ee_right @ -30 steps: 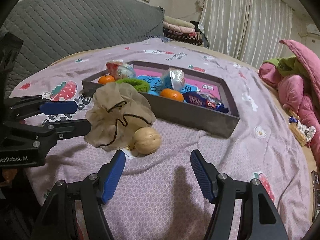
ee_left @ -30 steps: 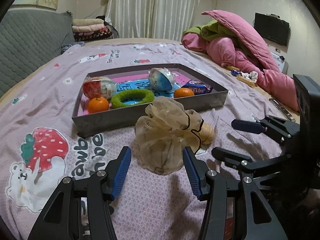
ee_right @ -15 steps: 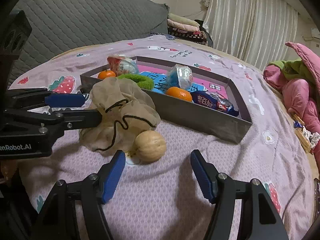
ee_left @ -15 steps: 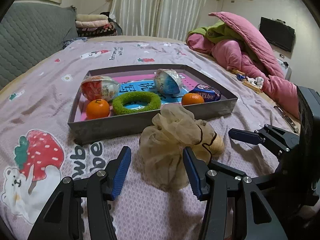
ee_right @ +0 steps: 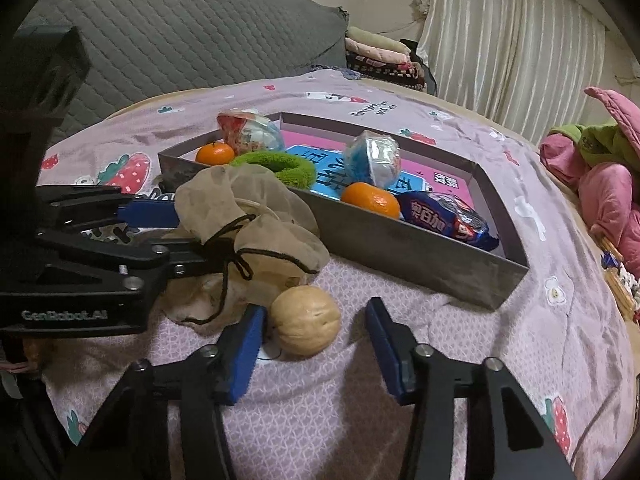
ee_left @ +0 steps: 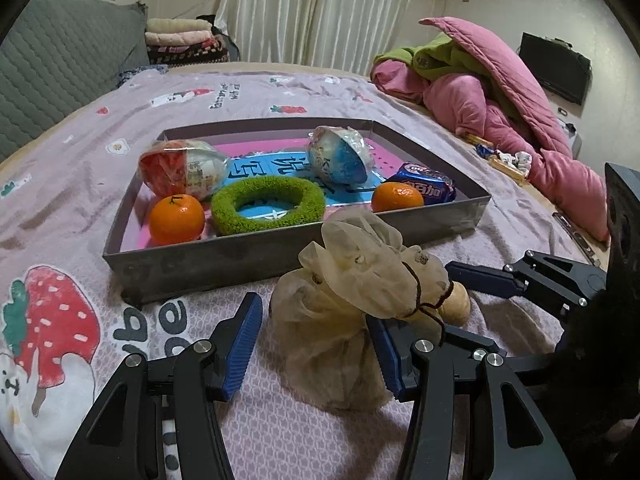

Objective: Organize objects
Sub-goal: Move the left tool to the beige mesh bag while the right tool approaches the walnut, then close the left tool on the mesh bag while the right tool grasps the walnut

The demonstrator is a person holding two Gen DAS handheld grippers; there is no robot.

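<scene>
A beige mesh drawstring bag (ee_left: 352,280) lies on the bedspread in front of the grey tray (ee_left: 208,256). My left gripper (ee_left: 312,312) stands open around the bag's lower part. The bag leans on the right finger, and the left finger is clear of it. A walnut (ee_right: 306,320) lies just right of the bag (ee_right: 248,208). My right gripper (ee_right: 316,308) straddles the walnut with its jaws closing. The left pad is almost at the shell and the right pad is still apart from it. The left wrist view shows the right gripper (ee_left: 468,304) around the walnut (ee_left: 456,300).
The tray (ee_right: 400,248) holds two oranges (ee_left: 176,220), a green fuzzy ring (ee_left: 268,204), two wrapped egg toys (ee_left: 340,156) and a blue snack packet (ee_right: 448,216). A pink quilt heap (ee_left: 500,108) lies at the right, a grey headboard (ee_right: 180,36) at the back.
Both grippers have moved forward. The left fingers now flank the bag's lower part. The right fingers have come up around the walnut and stand narrower than before.
</scene>
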